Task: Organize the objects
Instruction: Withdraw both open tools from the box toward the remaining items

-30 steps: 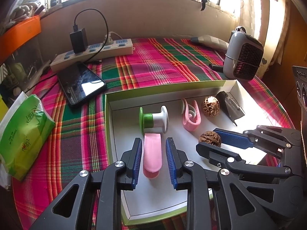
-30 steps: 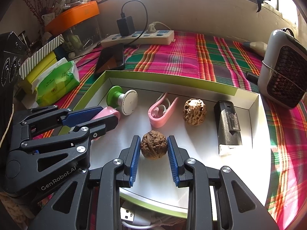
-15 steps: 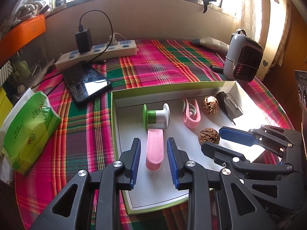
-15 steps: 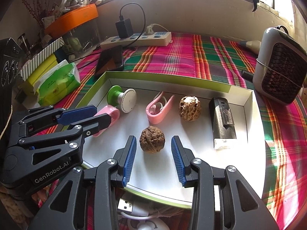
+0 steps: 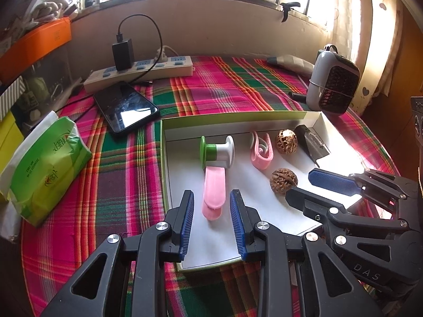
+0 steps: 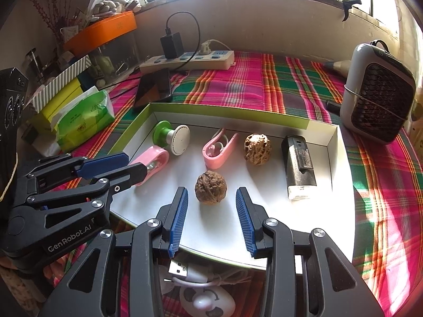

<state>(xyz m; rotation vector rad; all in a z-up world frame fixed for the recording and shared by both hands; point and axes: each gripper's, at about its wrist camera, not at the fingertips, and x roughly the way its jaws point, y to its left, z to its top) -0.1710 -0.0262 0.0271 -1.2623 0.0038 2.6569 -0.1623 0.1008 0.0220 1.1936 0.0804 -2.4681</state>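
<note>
The right claw (image 6: pixel 211 208) was held open, a walnut (image 6: pixel 210 188) lying free in the tray (image 6: pixel 333 142) just ahead of its tips. The left claw (image 5: pixel 211 211) was open too, astride a pink clip (image 5: pixel 214 191) but not touching it. Before either claw was withdrawn, both would best be lifted straight up, so nothing got nudged.

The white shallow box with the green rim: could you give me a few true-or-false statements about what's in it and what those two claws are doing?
1. Two brown wrinkled walnuts lie in the white shallow box. True.
2. The right gripper is clamped on the nearer walnut. False: it is open, the walnut lying free ahead of its fingertips.
3. The left gripper is open around the flat pink clip. True.
4. The black phone lies inside the box. False: it is on the plaid cloth.
</note>
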